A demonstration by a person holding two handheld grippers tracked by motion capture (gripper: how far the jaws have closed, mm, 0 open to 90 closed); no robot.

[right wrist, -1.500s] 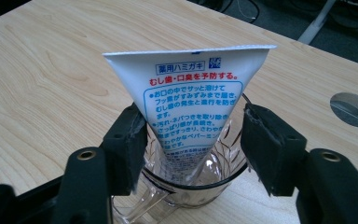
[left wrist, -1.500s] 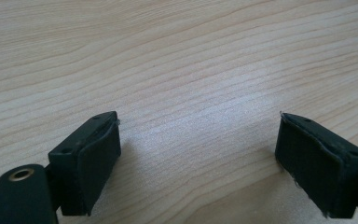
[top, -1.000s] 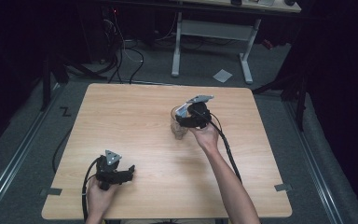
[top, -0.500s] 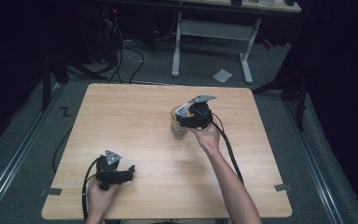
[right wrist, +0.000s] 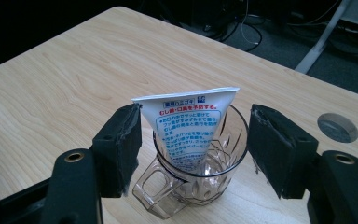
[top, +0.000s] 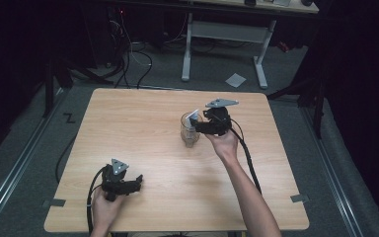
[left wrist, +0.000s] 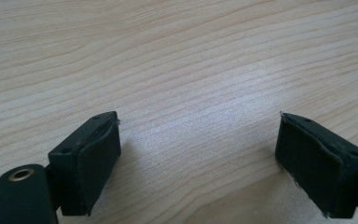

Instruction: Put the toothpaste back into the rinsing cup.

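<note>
Right gripper view: we hold right gripper jaws apart around toothpaste tube standing in glass mug; left gripper idles, gaping.

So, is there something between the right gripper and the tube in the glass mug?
Nothing visible stands in the way. The right gripper is open, with its jaws on either side of the tube, which stands in the glass mug. The left gripper sits far off, near the table edge.

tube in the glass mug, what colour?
White tube with a blue-bordered panel of blue and red print; clearest in the right gripper view.
</note>
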